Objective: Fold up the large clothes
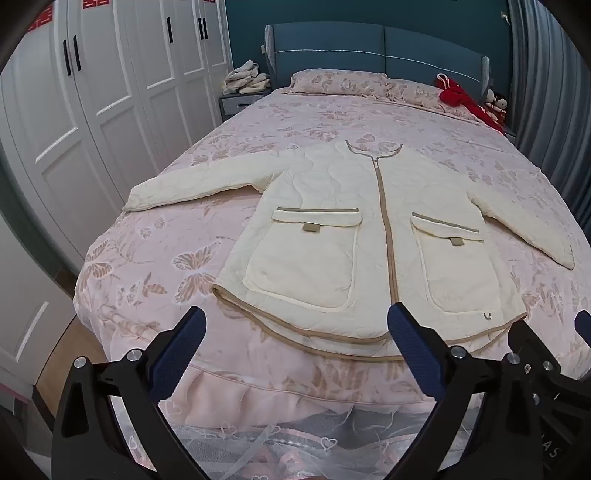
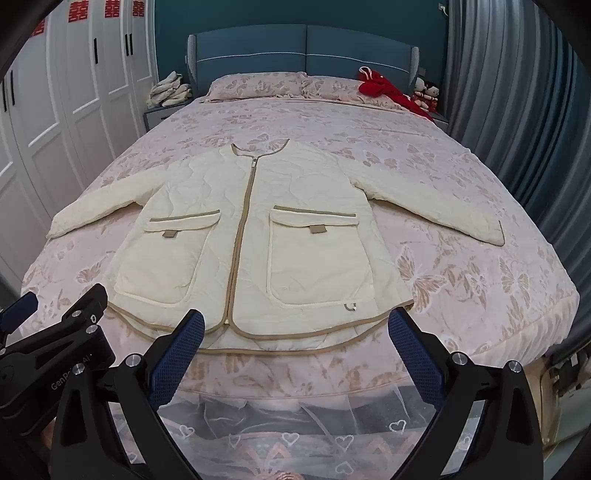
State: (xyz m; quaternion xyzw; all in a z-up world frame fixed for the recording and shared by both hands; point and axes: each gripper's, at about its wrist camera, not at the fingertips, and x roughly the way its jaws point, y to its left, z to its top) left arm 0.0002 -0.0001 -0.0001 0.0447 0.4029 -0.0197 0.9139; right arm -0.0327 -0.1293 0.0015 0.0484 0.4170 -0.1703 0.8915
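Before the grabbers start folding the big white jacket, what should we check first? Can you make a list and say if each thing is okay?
1. Jacket lies flat, front up, on the bed: ok.
2. Zipper closed all the way down: ok.
3. Both sleeves spread out to the sides: ok.
4. Left gripper open and holding nothing: ok.
5. Right gripper open and holding nothing: ok.
6. Red clothes far from the jacket, up by the pillows: ok.

left gripper (image 2: 51,325): "GenRo… AI", partly hidden | wardrobe doors (image 2: 85,55): red 囍 signs (image 2: 76,11)
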